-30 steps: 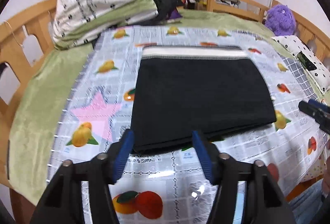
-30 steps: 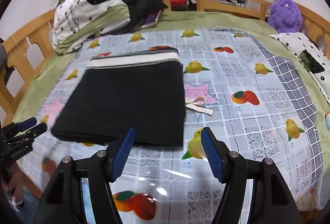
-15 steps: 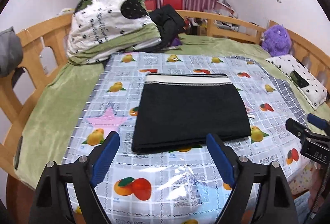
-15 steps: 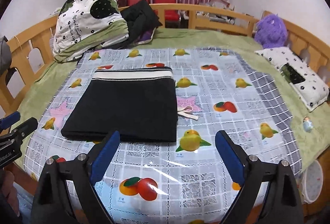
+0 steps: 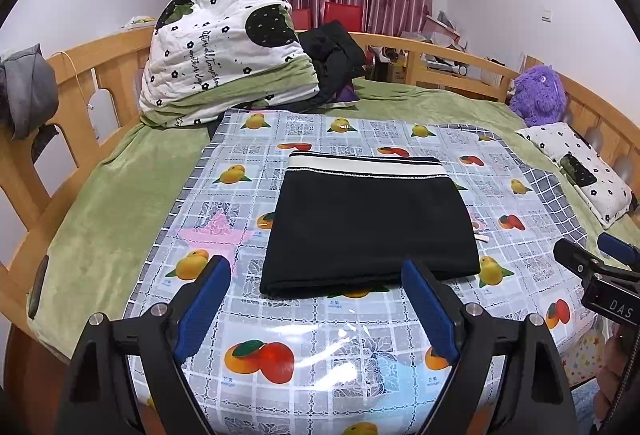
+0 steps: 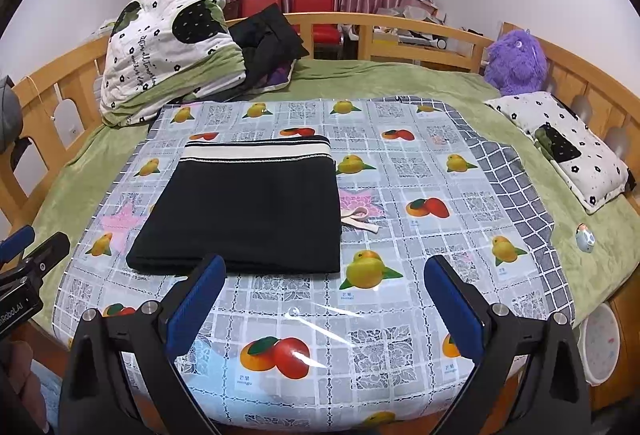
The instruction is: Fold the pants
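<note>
Both jaws just opened: left hand-held gripper [image 5: 316,295] and right hand-held gripper [image 6: 324,295] released, empty, backed off from pants [image 5: 368,223] lying folded on bed, fold looks done.

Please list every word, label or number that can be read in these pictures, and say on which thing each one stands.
"DAS": on the right gripper's body, seen from the left wrist.
"nRoboLAI", cut off by the frame edge: on the left gripper's body.
Script on the white quilt: too distorted to read.
Small captions under the fruits on the tablecloth: too small.

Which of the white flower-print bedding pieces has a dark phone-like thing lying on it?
The small flat pillow beside the purple plush toy; the big rolled quilt carries nothing.
</note>
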The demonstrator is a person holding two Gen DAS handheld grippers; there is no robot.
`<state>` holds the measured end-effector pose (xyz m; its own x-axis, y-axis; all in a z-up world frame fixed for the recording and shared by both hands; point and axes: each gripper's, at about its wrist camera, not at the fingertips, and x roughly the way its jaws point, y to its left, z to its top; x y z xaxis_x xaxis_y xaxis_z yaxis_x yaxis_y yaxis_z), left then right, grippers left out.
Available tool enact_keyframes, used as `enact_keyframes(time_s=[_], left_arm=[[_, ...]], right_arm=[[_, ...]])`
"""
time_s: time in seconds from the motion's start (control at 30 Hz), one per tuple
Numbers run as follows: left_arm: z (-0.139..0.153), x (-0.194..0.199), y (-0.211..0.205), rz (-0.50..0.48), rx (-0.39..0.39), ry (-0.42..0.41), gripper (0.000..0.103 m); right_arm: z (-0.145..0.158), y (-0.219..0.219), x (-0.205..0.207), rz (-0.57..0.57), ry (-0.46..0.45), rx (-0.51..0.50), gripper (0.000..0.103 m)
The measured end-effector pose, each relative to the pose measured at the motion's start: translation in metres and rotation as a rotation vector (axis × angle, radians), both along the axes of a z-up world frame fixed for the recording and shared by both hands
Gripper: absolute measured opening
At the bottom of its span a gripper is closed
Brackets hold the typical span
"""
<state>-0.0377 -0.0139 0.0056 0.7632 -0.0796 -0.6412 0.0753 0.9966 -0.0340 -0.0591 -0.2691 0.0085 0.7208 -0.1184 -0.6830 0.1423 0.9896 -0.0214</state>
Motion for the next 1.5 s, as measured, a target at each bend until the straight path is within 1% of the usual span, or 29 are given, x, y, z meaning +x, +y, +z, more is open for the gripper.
enact_keyframes(time_s=[0.2,0.47,0.9,1.5], left_arm=[[0.0016,-0.001,-0.0022,-0.003,-0.005,0.004,0.087],[0.0026,-0.0022,-0.0089,-0.007,0.011,0.004,0.088],[0.0013,-0.0013,-0.0081,-0.004,0.01,0.006,0.088],[0.0012,-0.0021,-0.0083,-0.006,0.01,0.008,0.088]], right_arm=[[0.0019,-0.0007,-0.0025,-0.001,-0.008,0.0,0.098],[0.0022,-0.0014,-0.0033,0.005,-0.01,-0.006,0.098],[0.0012,-0.0039,-0.0026,0.007,-0.018,-0.001,0.098],[0.0009,-0.0047,-0.0027,-0.001,-0.018,-0.018,0.098]])
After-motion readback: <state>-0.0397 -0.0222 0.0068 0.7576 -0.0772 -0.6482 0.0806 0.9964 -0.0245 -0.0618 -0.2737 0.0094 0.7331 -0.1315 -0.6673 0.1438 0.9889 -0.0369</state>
